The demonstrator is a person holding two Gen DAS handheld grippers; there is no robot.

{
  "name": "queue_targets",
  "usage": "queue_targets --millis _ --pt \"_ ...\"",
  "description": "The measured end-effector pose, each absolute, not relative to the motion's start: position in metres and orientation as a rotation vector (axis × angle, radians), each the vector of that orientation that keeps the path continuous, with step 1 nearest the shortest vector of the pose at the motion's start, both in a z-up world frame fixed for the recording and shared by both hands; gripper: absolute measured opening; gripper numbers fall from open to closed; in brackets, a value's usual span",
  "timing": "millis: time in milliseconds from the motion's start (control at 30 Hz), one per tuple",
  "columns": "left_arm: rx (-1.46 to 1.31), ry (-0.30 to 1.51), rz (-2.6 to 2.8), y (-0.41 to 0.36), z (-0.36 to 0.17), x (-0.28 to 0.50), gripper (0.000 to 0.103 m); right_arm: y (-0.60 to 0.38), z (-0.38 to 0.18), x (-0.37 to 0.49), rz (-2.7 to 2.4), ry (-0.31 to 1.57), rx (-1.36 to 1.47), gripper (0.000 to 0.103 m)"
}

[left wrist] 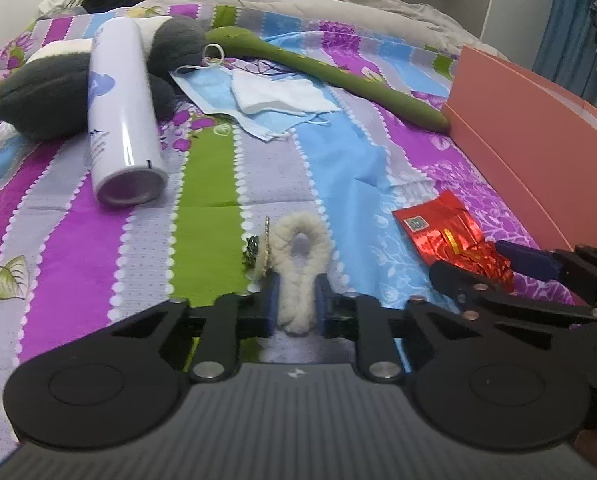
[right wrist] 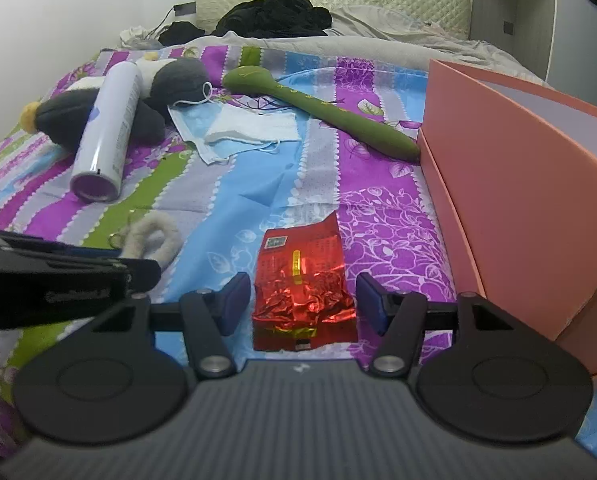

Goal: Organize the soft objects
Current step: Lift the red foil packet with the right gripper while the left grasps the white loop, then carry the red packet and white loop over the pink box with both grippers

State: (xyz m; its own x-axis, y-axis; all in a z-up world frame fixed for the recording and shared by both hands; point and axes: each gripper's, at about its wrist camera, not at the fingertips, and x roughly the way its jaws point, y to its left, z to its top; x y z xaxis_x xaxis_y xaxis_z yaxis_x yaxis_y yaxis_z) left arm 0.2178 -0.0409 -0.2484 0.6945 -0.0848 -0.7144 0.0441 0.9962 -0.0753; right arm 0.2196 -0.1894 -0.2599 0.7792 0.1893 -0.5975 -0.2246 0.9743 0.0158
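a: your left gripper (left wrist: pixel 297 304) is pinching the fluffy cream loop (left wrist: pixel 298 264) near its lower end, jaws narrow and pressing the fleece from both sides. the loop is lying on the striped bedsheet (left wrist: pixel 78 248), just beside a little metal ring (left wrist: pixel 265 252) that seems to be attached to it.

b: so i'm holding it already. what should i be watching as i'm lifting?

a: you're gripping only the tail of it, so it is probably going to dangle and swing. i'd be raising it slowly and keeping the ring clear of the sheet so it isn't snagging.

b: and my right gripper (right wrist: pixel 303 300)?

a: its jaws are standing about half open, one pad on each side of the red foil packet (right wrist: pixel 303 280), not pressing on it. the packet is lying flat on the sheet, near the pink box (right wrist: pixel 518 184) but not touching it. foil is crinkly and slippery, so you're wanting to be closing on the crumpled lower part, squarely, not on a corner.

b: where am i taking these?

a: the open pink box on your right is looking like the likely bin, though that is my guess from the task. the grey plush toy (left wrist: pixel 50 100), the face masks (left wrist: pixel 266 100) and the long green plush (left wrist: pixel 338 72) are lying farther up the bed, with the white spray can (left wrist: pixel 122 112) resting across the grey plush.

b: the can isn't soft.

a: right, so i'd be leaving it alone.
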Motion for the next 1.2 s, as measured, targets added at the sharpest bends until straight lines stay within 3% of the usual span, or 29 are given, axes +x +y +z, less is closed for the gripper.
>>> queue_targets --millis 467,633,1200 --pt "-0.148 0.806 -0.105 -0.039 -0.233 0.204 0.014 -0.166 -0.255 0.218 0.228 0.662 -0.237 0.055" --pt "-0.172 0.800 -0.126 -0.037 -0.213 0.201 0.013 -0.173 -0.239 0.210 0.211 0.692 -0.176 0.055" --pt "-0.258 0.644 -0.276 -0.064 -0.069 0.192 0.013 -0.228 -0.104 0.185 0.157 0.549 -0.014 0.054"
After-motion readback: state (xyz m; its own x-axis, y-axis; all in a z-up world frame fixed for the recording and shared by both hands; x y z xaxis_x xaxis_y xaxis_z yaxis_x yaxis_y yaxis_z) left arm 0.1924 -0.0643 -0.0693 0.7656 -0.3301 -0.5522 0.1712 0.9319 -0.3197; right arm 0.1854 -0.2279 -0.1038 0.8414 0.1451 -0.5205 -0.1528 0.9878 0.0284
